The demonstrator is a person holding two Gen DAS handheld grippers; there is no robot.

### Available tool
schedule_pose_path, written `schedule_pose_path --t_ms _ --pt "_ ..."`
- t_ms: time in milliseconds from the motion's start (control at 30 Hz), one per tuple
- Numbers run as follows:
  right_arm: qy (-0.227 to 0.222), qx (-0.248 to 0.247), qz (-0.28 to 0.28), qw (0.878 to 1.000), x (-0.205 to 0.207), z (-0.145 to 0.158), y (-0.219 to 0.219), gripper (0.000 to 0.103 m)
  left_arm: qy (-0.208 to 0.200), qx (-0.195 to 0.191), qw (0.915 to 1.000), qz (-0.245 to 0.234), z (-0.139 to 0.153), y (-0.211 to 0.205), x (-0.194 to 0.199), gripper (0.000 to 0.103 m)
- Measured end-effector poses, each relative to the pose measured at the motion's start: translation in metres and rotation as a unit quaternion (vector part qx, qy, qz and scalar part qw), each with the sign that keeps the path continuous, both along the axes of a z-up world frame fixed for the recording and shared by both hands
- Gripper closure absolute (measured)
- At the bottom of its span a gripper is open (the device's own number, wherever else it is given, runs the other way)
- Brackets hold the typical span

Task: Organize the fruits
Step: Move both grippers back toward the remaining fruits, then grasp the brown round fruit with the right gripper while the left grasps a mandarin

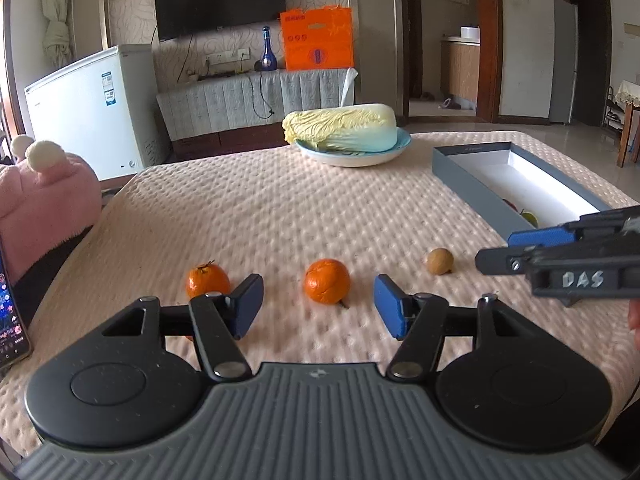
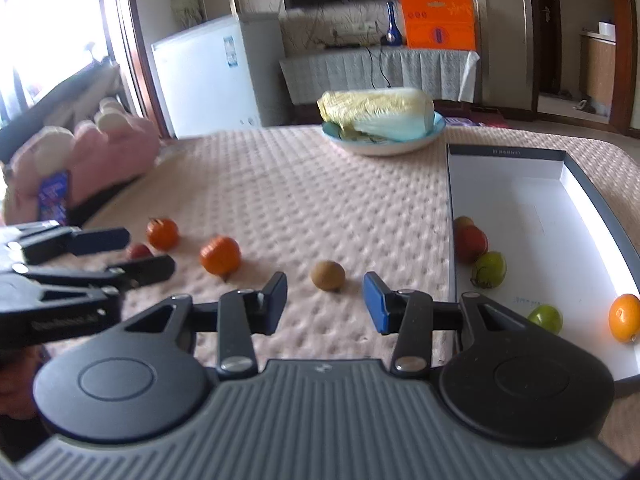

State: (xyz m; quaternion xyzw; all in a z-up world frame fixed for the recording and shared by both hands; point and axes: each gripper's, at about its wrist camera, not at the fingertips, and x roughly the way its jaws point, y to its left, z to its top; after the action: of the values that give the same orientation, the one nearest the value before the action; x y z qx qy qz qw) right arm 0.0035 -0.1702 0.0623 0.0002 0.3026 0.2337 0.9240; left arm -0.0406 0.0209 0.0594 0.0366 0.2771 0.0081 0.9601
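Note:
My left gripper [image 1: 319, 307] is open and empty, just short of an orange [image 1: 327, 281] on the quilted cloth. A second orange [image 1: 207, 280] lies to its left and a small brown fruit [image 1: 439, 261] to its right. My right gripper [image 2: 325, 302] is open and empty, just short of the same brown fruit [image 2: 328, 275]. A grey box [image 2: 504, 154] with a white inside holds a red fruit [image 2: 471, 243], two green fruits [image 2: 489, 269] and an orange [image 2: 624, 317]. A small red fruit [image 2: 139, 251] lies by the left gripper [image 2: 144, 254].
A cabbage [image 1: 344, 126] lies on a plate [image 1: 356, 158] at the table's far side. A pink plush [image 1: 44, 204] and a phone [image 1: 10, 320] are at the left edge. The grey box [image 1: 472, 168] runs along the right side of the table.

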Motion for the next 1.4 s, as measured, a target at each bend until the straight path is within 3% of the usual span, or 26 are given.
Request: schedule_pose_path --t_ms 200,433,667,833,1100,1233,1400 --pt "0.006 -0.025 -0.013 1.0 0.011 -0.012 0.017 0.059 0.004 -0.036 0.9993 0.008 0.003 0.011 0.002 0.035" --pt "0.01 -0.05 -0.025 0.998 0.029 -0.024 0.04 0.059 0.006 -0.037 0.9993 0.0 0.001 0.012 0.003 0.034" --pt "0.014 -0.08 -0.025 0.996 0.04 -0.033 0.054 0.074 0.018 -0.05 0.9986 0.01 -0.004 0.017 0.012 0.034" --pt "0.01 -0.075 -0.018 0.997 0.038 -0.029 0.05 0.074 0.021 -0.056 0.9981 0.016 -0.006 0.015 0.022 0.034" --pt "0.032 -0.078 0.03 0.996 0.015 -0.017 0.028 0.074 0.03 -0.034 0.9989 0.011 -0.012 0.004 0.05 0.035" --pt "0.036 -0.08 0.036 0.996 0.008 -0.015 0.016 0.074 0.061 -0.018 0.9977 0.025 -0.026 0.0 0.072 0.036" --pt "0.039 -0.075 0.035 0.996 0.009 -0.014 0.007 0.074 0.081 -0.001 0.9965 0.021 -0.038 -0.006 0.084 0.048"
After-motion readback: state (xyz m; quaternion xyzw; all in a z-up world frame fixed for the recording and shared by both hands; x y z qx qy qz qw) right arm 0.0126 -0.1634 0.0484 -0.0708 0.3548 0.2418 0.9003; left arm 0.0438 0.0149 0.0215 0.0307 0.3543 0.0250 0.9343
